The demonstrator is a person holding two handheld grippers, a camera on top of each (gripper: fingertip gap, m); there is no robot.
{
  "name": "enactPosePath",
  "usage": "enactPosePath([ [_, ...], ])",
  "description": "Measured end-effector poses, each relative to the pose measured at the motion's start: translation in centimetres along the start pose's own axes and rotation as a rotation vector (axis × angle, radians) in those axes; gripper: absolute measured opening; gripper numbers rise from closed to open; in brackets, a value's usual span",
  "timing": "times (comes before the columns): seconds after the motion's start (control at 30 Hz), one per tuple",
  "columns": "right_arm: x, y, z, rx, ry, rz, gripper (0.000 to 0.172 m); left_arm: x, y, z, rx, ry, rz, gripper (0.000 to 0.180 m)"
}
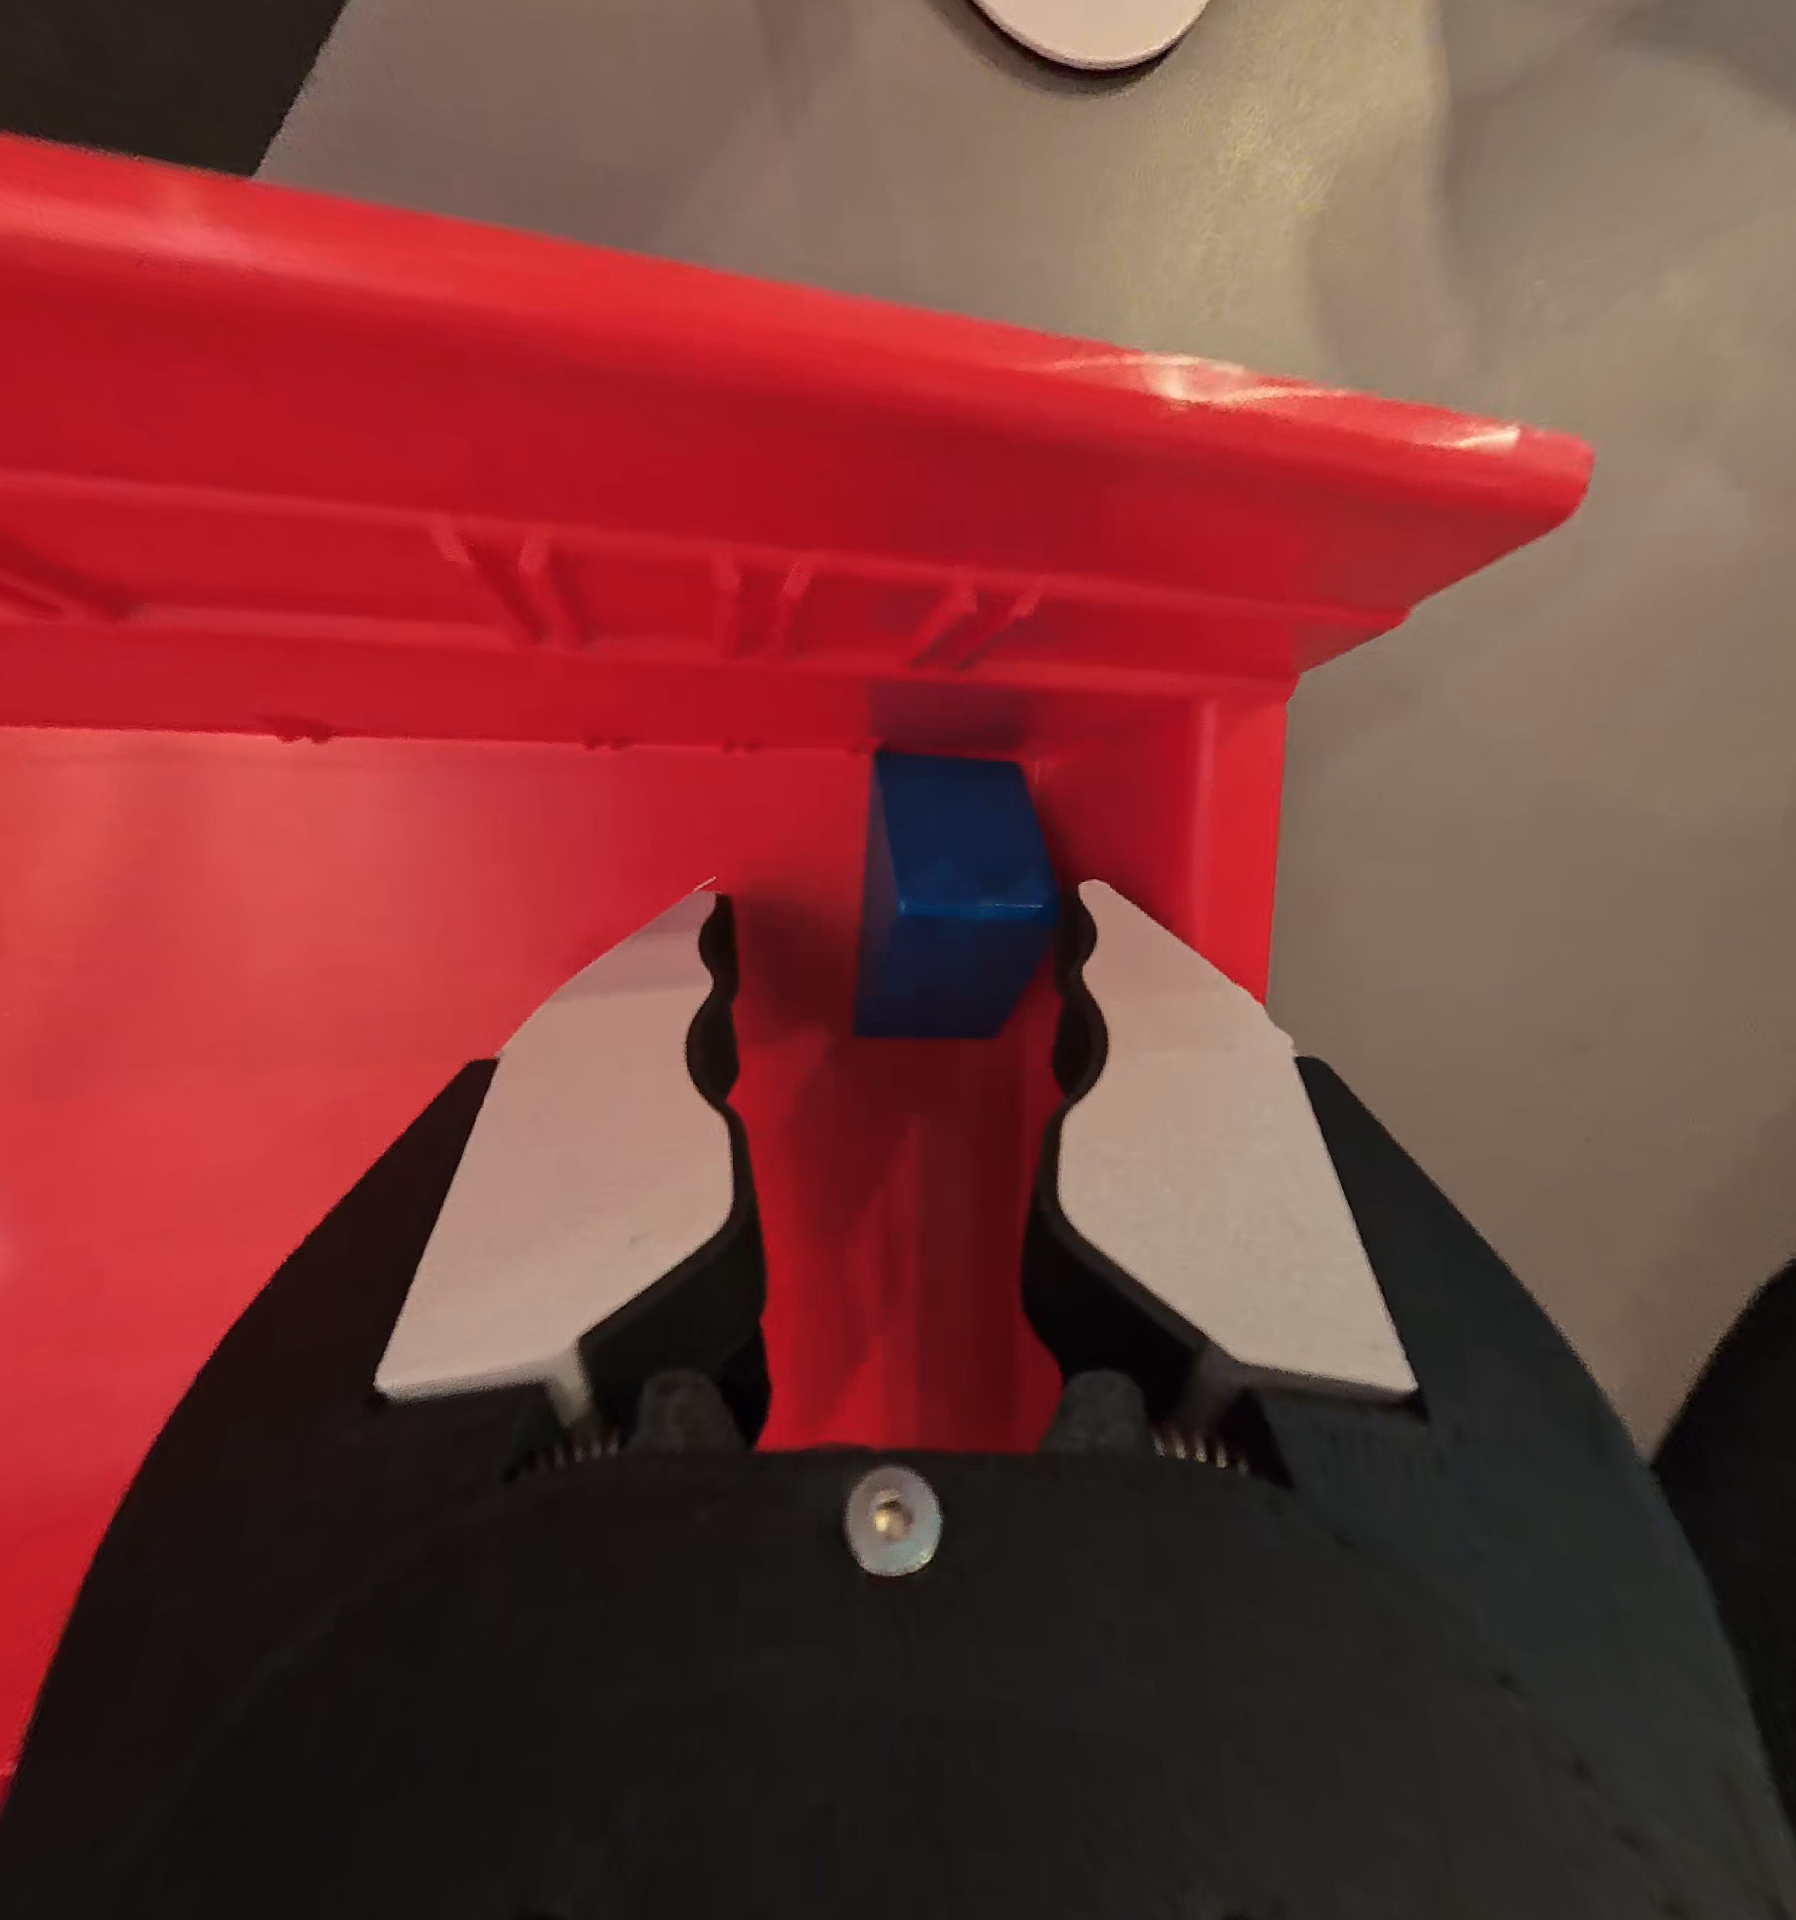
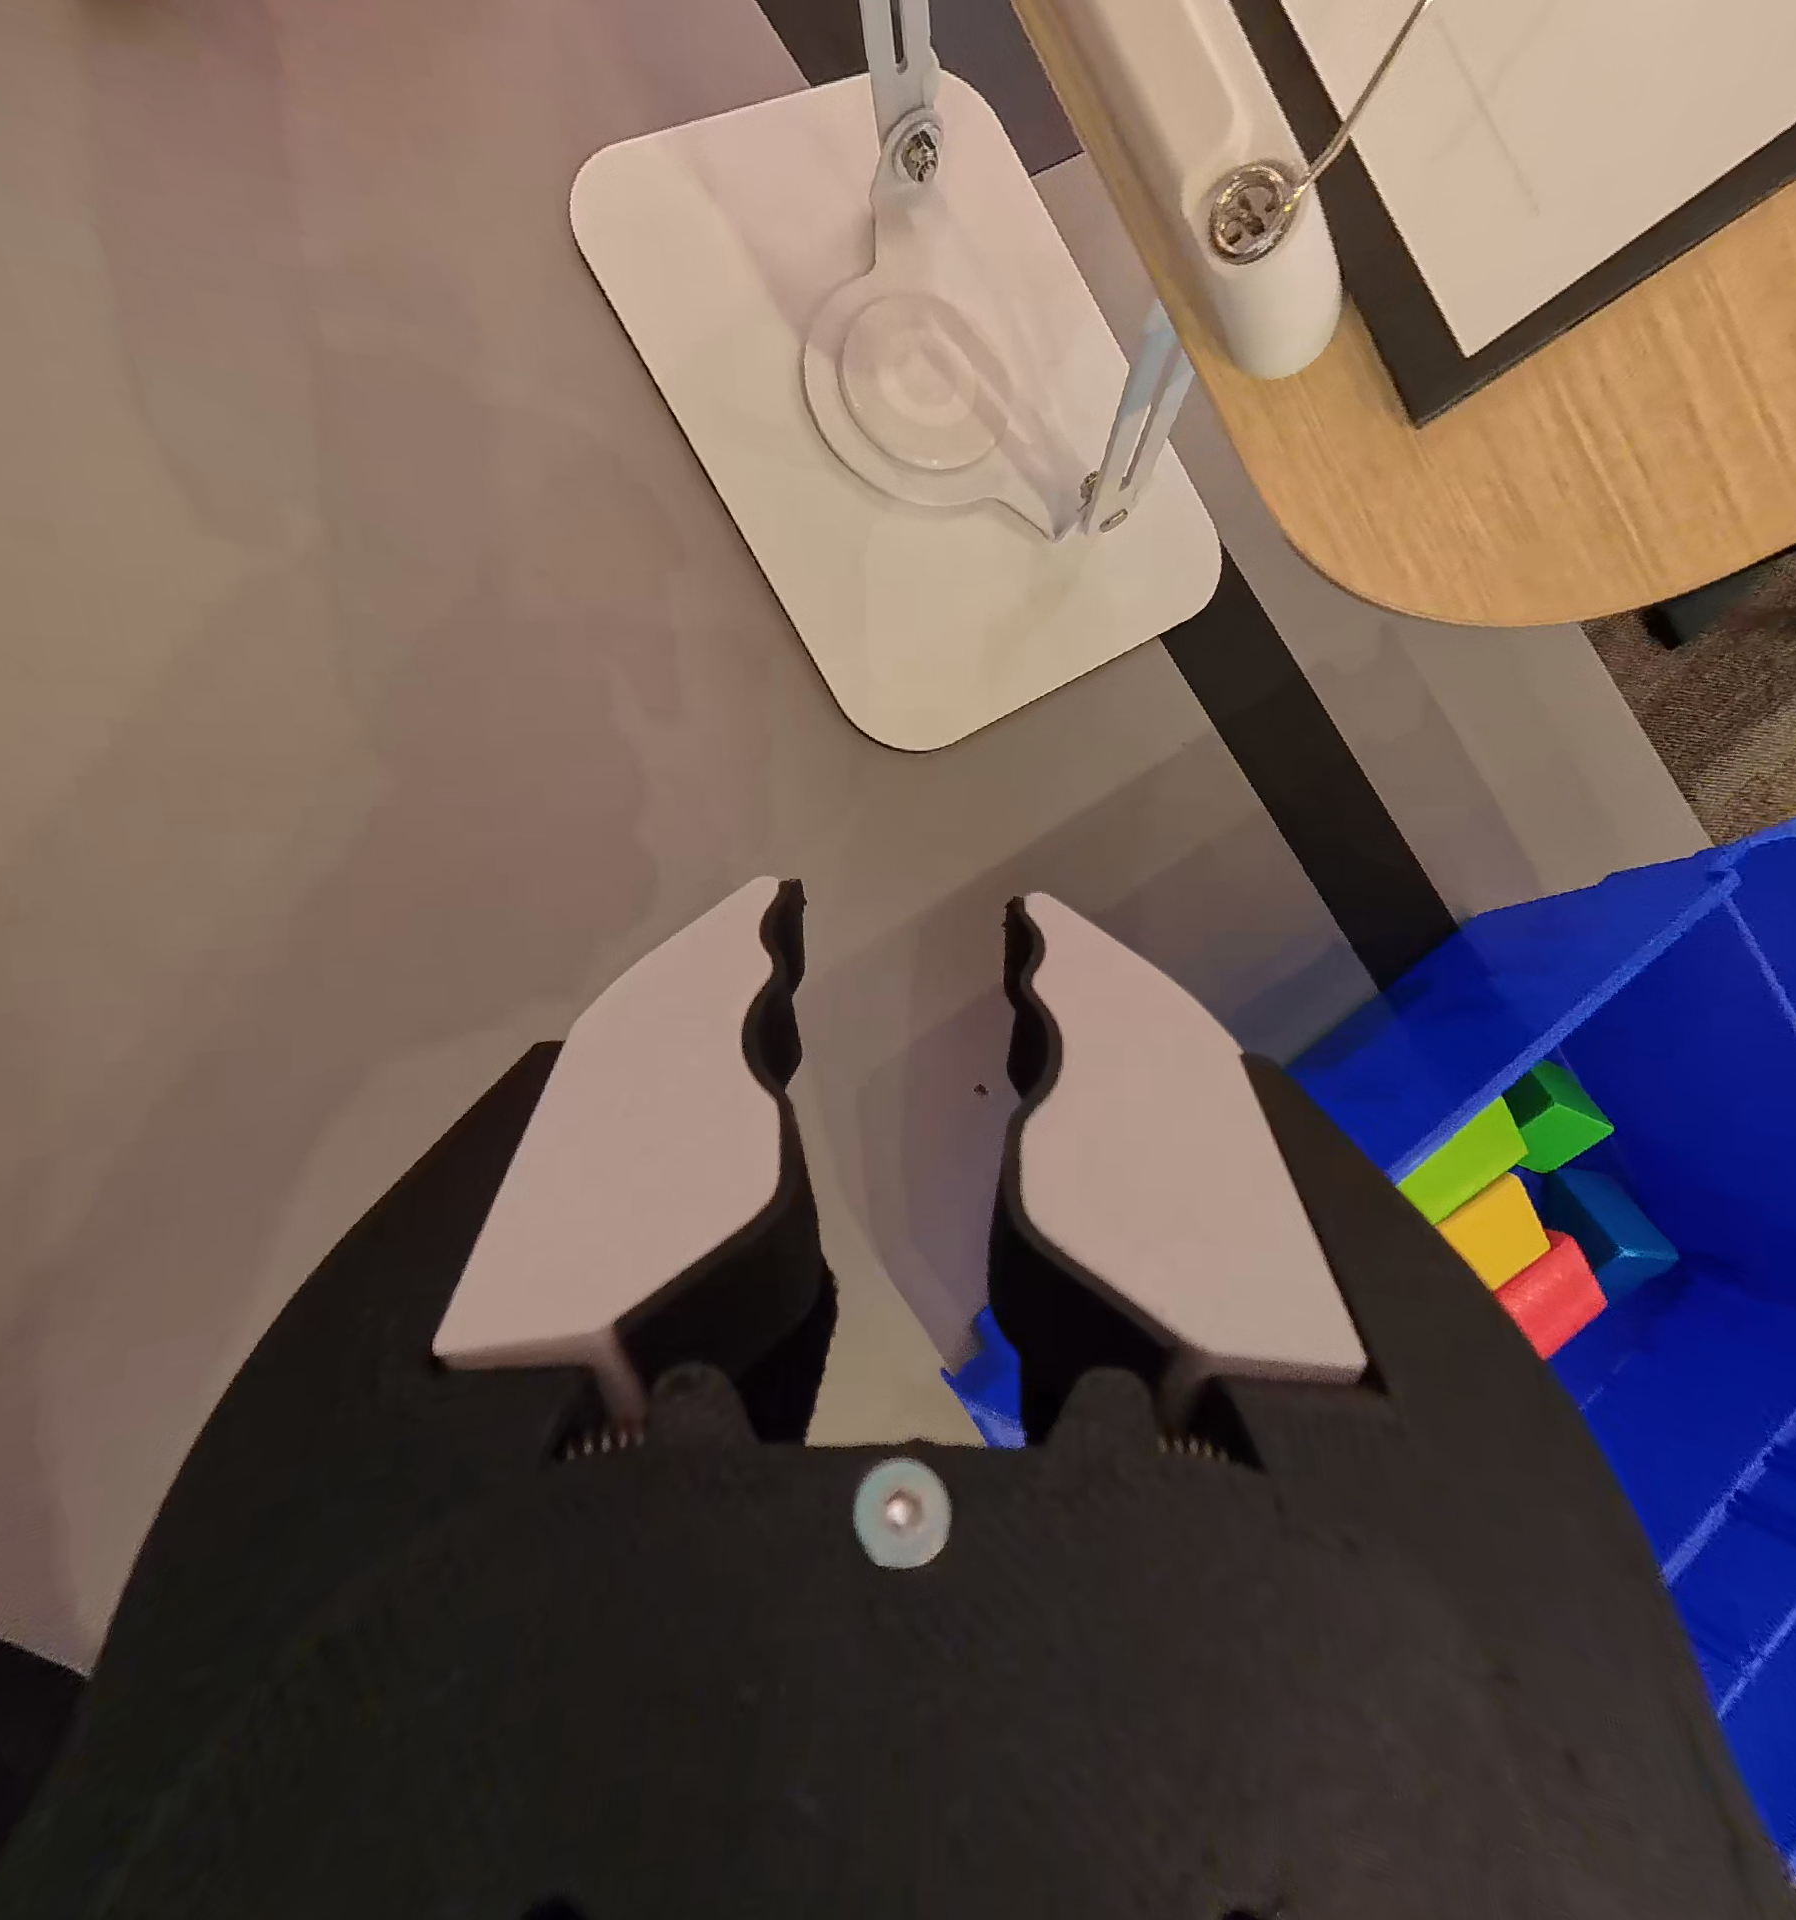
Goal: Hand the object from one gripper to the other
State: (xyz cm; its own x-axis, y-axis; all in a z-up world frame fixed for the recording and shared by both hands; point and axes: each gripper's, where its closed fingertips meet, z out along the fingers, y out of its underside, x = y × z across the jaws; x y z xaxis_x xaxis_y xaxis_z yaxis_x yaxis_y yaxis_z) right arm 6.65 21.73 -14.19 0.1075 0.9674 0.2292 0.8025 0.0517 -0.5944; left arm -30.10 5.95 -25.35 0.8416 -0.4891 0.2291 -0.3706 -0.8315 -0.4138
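In the left wrist view, a blue block (image 1: 951,914) sits in the inner corner of a red bin (image 1: 561,468). My left gripper (image 1: 899,899) is open inside the bin, with the block between its fingertips. The block is close against the right pad (image 1: 1076,935), and a clear gap separates it from the left pad (image 1: 717,977). Nothing presses on it from both sides. In the right wrist view, my right gripper (image 2: 904,894) is open and empty above the grey table (image 2: 250,623). Neither gripper shows in the other's view.
A blue bin (image 2: 1704,1039) at the right holds green (image 2: 1554,1117), yellow (image 2: 1491,1231), red (image 2: 1548,1299) and blue (image 2: 1611,1236) blocks. A white stand base (image 2: 894,416) lies ahead of the right gripper. A wooden tabletop (image 2: 1548,468) is at the far right. One gripper's finger ends stand about 40 cm off the other's.
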Motion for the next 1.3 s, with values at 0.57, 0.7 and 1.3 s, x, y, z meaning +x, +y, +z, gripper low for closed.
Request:
enactPosePath([
  [0.57, -1.3, -0.3, 0.5, 0.027, -0.027, 0.000, 0.034, -3.0, 1.1, 0.4, -0.090, -0.215, 0.061, 0.056],
  [0.7, -2.0, -1.1, 0.2, 0.053, -0.036, -0.027, 0.034, -2.4, 1.2, 0.4, -0.120, -0.195, 0.110, 0.044],
  [1.3, -18.2, -21.2, 5.6, 0.480, -0.330, -0.267, 0.046, 10.0, -4.5, -8.0, 0.083, -0.179, 0.246, 0.041],
])
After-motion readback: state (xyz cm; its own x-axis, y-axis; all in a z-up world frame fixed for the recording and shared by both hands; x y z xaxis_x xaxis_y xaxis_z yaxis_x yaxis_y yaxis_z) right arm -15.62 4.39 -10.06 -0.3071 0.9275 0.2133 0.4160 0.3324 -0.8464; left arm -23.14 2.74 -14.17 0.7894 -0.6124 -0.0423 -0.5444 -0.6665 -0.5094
